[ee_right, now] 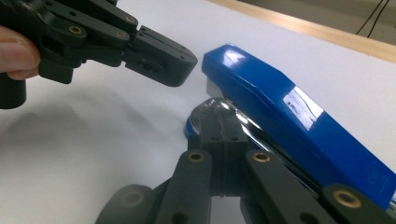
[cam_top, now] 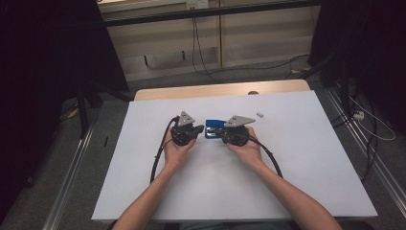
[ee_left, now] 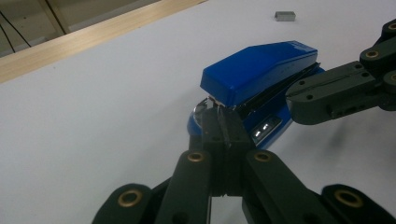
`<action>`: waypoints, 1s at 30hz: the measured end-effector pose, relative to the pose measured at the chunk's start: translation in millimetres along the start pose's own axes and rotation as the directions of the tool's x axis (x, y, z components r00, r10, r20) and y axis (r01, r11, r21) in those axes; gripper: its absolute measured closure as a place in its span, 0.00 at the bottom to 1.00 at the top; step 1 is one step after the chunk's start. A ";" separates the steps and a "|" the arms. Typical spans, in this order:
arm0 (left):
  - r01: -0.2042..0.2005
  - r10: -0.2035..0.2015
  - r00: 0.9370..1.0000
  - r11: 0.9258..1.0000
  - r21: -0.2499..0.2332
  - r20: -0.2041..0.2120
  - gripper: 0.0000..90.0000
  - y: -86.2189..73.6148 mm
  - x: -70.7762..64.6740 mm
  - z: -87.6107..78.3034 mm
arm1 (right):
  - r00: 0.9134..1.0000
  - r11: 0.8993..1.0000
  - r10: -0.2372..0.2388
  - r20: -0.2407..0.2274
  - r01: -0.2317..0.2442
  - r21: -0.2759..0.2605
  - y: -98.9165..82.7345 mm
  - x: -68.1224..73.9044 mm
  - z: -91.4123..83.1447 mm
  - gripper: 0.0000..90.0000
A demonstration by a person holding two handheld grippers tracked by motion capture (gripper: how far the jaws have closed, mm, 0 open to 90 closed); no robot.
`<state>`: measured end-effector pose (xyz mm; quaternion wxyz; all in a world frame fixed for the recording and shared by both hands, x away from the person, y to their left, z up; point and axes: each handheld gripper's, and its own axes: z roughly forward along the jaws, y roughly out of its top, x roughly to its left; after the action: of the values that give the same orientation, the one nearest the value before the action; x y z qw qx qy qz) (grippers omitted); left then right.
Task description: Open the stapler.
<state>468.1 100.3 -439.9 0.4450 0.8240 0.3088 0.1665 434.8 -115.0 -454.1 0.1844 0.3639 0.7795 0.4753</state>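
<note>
Table (cam_top: 297, 191): a white top, seen across the middle of the high view.
Stapler (cam_top: 214, 129): blue, laid flat at centre frame between both tools, its lid raised.
Left gripper (cam_top: 198, 129): jaws closed, nothing gripped, tips set at the stapler's nose.
Right gripper (cam_top: 223, 135): jaws closed, empty, pressed near the base.
Staple block (cam_top: 260, 114): left loose at upper right; loading is judged not yet done.

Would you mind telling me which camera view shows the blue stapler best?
The left gripper view: the stapler appears nearly whole, top raised at its front end. The right gripper view shows it large but cut off at the edge. In the high view it is small, between both grippers.
</note>
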 end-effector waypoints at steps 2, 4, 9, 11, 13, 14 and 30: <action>0.006 -0.006 1.000 1.000 0.002 0.000 1.00 -0.2 0.8 1.6 | 1.000 1.000 0.008 0.009 -0.008 0.019 0.5 -0.8 1.8 1.00; 0.012 -0.012 1.000 1.000 0.001 -0.001 1.00 0.4 1.8 2.4 | 1.000 0.999 0.005 0.019 -0.006 0.034 1.2 -1.6 3.2 1.00; 0.019 -0.019 1.000 1.000 0.004 0.004 1.00 0.8 1.2 4.9 | 0.999 0.998 0.011 0.031 -0.013 0.064 2.1 -3.5 6.4 1.00; 0.016 -0.016 1.000 1.000 0.006 0.001 1.00 0.8 1.3 5.5 | 0.999 0.997 0.013 0.034 -0.016 0.074 2.5 -3.5 7.4 1.00; 0.017 -0.017 1.000 1.000 0.005 -0.003 1.00 1.0 1.5 6.0 | 0.999 0.997 0.016 0.036 -0.019 0.079 2.6 -3.8 8.3 1.00; 0.016 -0.016 1.000 1.000 0.006 -0.003 1.00 1.0 2.2 6.3 | 0.999 0.997 0.014 0.038 -0.017 0.079 2.8 -3.9 8.4 1.00; 0.005 -0.005 1.000 1.000 0.019 -0.015 1.00 2.3 0.6 14.4 | 0.999 0.997 0.008 0.043 -0.011 0.083 4.0 -5.4 10.6 1.00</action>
<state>477.3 90.7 -445.8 0.4352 0.8261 0.3157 0.1688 446.6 -111.4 -456.0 0.1836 0.3850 0.7927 0.4354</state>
